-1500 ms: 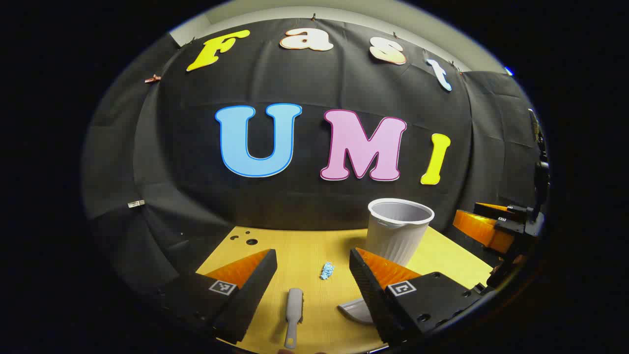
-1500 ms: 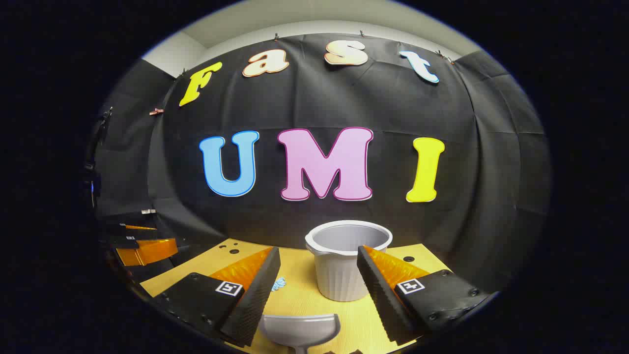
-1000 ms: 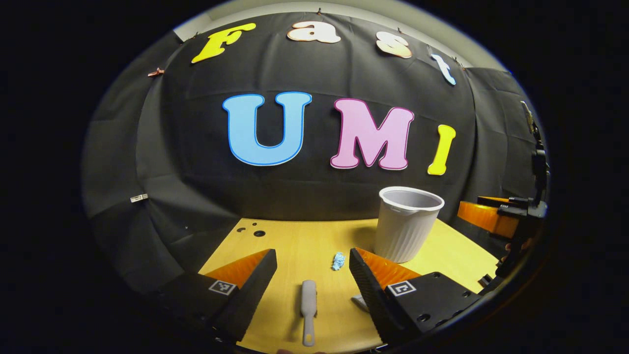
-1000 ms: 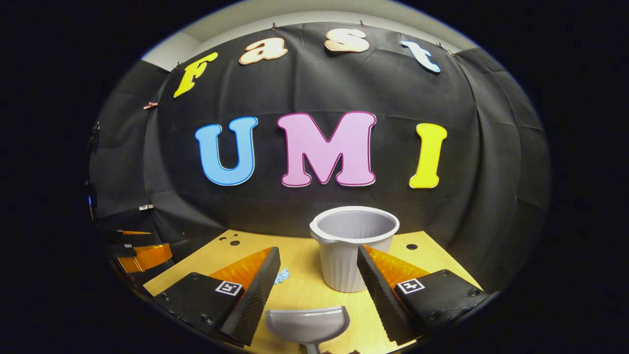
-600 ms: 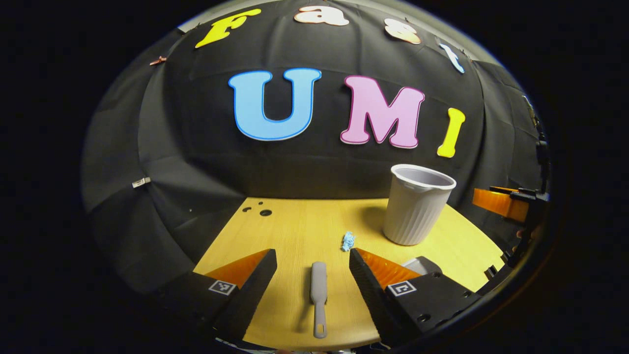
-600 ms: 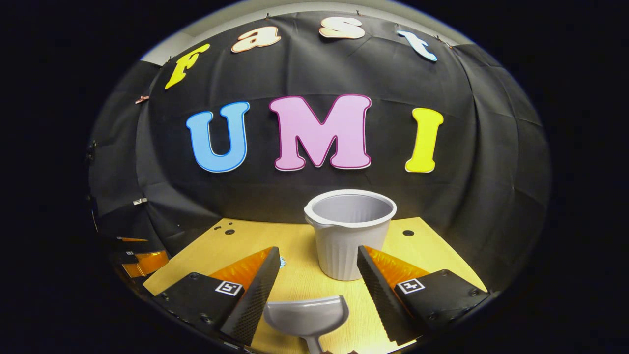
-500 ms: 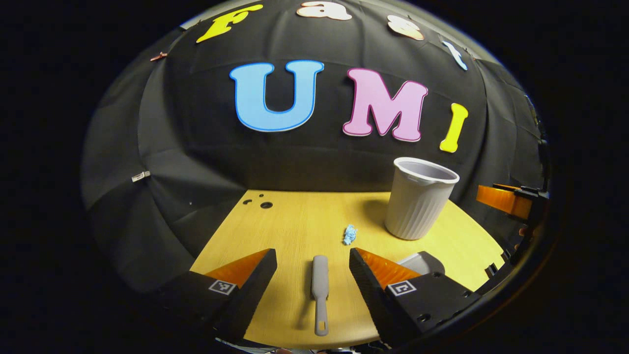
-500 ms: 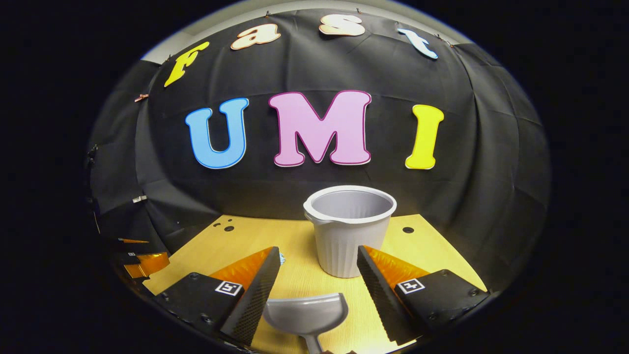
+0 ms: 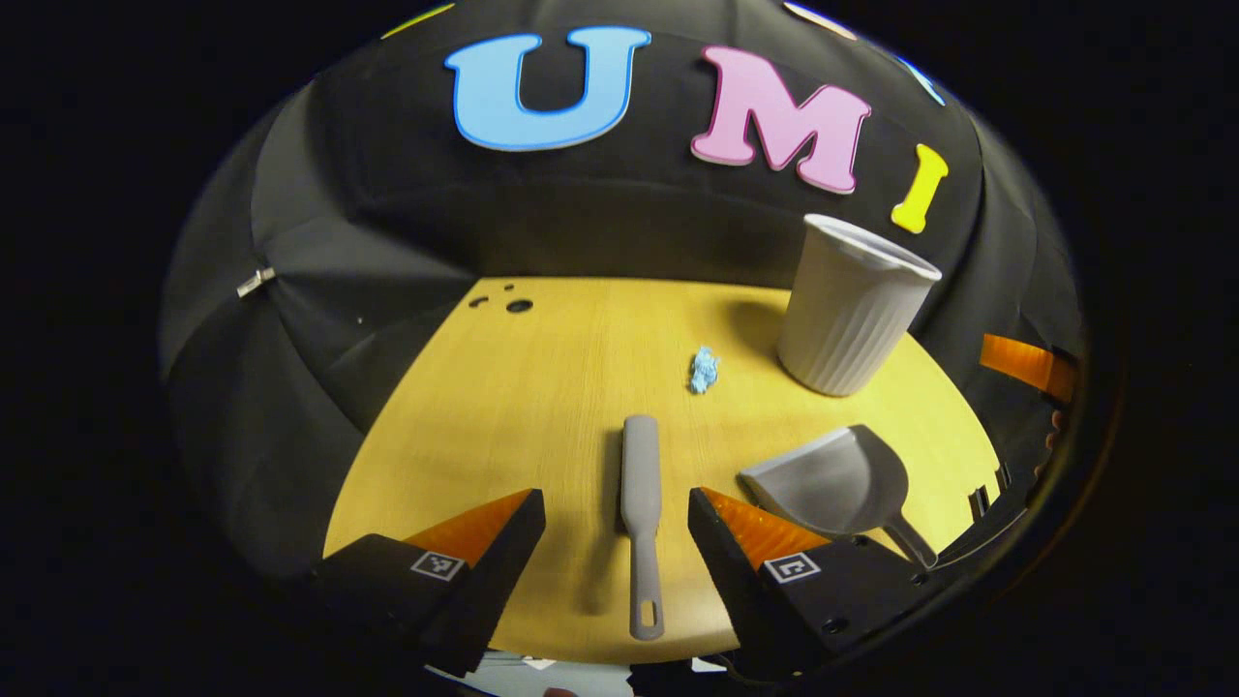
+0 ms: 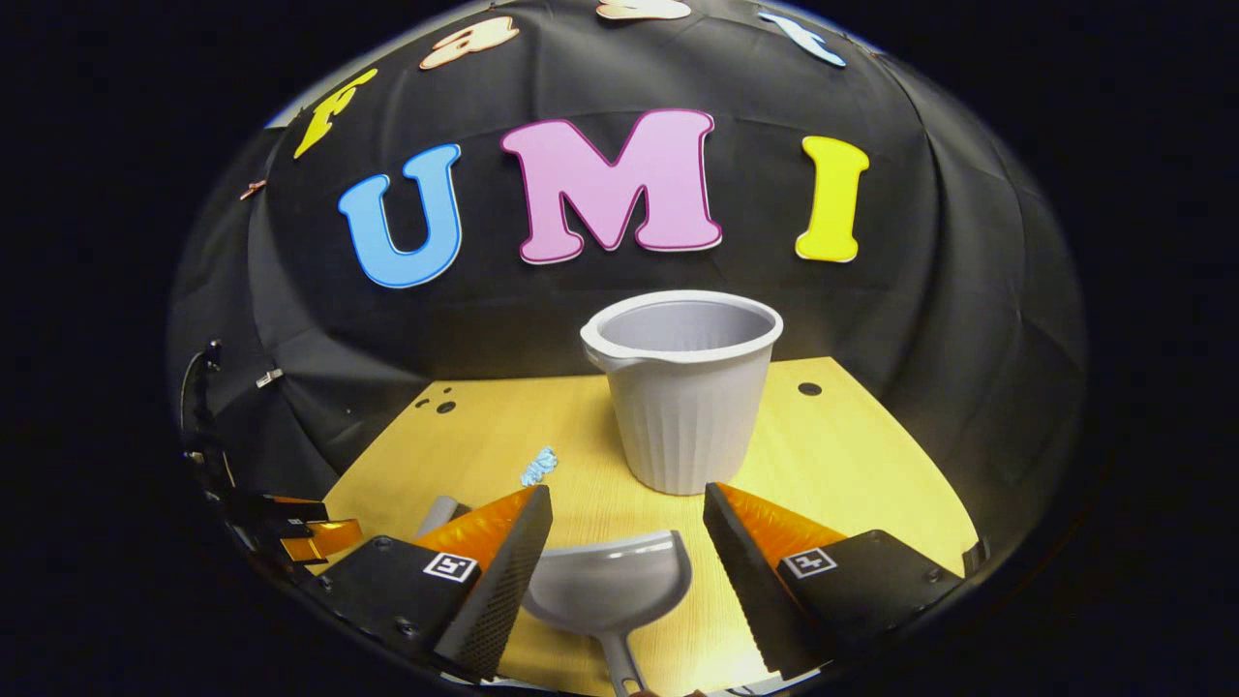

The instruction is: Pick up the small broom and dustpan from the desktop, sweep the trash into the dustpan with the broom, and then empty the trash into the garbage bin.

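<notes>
A small grey broom lies flat on the wooden desktop, handle toward me, right between the fingers of my open left gripper, which hovers above it. The grey dustpan lies to its right; in the right gripper view the dustpan sits between the fingers of my open right gripper, above it. A crumpled blue scrap of trash rests beyond the broom, also seen as the blue scrap. The ribbed grey bin stands upright behind the dustpan, the same bin at right.
The desktop's near edge runs just under both grippers. Small holes mark the far left corner of the desktop, one more hole the far right. The other gripper shows at the lower left of the right gripper view.
Both grippers have tilted down and come over the desk: more of the desktop shows, the broom and dustpan now lie fully between the fingers. Both stay open.
</notes>
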Demonstrator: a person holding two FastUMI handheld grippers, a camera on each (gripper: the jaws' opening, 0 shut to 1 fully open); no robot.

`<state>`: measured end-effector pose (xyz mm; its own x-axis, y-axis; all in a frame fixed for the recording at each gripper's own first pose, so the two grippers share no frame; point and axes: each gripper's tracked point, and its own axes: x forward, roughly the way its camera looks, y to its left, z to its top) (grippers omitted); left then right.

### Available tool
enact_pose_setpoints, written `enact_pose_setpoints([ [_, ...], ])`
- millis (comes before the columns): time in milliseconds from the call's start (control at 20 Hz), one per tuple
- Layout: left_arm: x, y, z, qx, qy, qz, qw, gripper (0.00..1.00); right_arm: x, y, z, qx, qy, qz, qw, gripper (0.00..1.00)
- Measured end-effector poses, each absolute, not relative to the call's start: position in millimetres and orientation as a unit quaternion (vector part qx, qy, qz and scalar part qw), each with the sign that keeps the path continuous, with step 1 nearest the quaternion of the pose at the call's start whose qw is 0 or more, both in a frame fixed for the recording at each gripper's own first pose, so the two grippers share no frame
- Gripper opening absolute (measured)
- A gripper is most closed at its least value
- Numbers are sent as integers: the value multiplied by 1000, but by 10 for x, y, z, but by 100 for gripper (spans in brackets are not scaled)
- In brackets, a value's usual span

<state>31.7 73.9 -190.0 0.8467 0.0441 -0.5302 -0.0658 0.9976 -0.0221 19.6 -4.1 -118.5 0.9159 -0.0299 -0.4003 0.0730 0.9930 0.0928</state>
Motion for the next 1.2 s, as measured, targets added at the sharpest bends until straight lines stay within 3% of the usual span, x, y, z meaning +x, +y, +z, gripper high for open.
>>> enact_pose_setpoints([
  [500, 530, 580, -2732, -5, 438, -8, 899, 96, 142, 28, -1793, 56, 286, -3, 957, 99],
  [950, 615, 556, -3175, 0, 523, 7, 853, 94, -29, 84, -2183, 63, 344, 9, 937, 99],
  [1050, 637, 567, -3216, 0, 527, 11, 850, 91, -97, 107, -2265, 64, 362, 12, 930, 99],
  [1200, 607, 573, -3282, -5, 537, 25, 843, 72, -158, 149, -2370, 68, 380, 14, 922, 99],
])
